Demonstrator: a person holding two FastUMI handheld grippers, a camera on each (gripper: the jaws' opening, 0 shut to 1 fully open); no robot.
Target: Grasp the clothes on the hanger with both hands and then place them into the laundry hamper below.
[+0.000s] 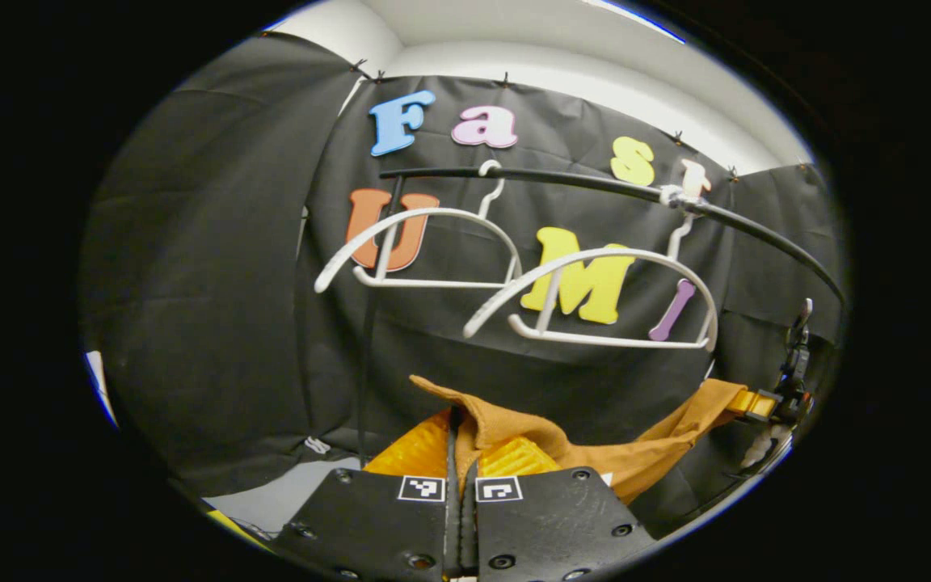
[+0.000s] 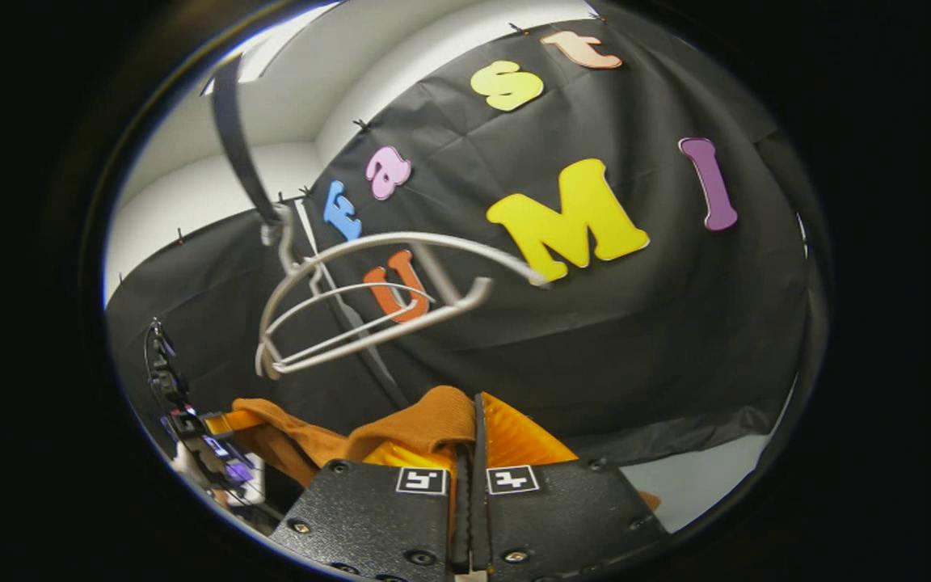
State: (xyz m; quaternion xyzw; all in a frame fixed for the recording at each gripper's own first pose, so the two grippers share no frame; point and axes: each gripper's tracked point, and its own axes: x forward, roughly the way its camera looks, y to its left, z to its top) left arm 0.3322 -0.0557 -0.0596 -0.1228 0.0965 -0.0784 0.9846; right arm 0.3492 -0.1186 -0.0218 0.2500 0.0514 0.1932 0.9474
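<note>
Tan woven garment [image 1: 635,453] sags, creased, both tongs [image 1: 461,453] [image 2: 469,440] clamped on it below bare hangers [image 1: 595,299].

Overhead, barring any upward path: two bare white plastic hangers [image 1: 425,246] [image 1: 595,295] on a thin black rail [image 1: 562,182]. Beneath them, open room down to the stretched tan garment [image 1: 619,453].

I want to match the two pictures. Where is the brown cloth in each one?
Left gripper view: the brown garment lies low in the middle, pinched by the left gripper and stretching right to the other gripper.
Right gripper view: the brown garment lies low in the middle, pinched by the right gripper, stretching left.
Shared landmark: the bare white hangers above it.
</note>
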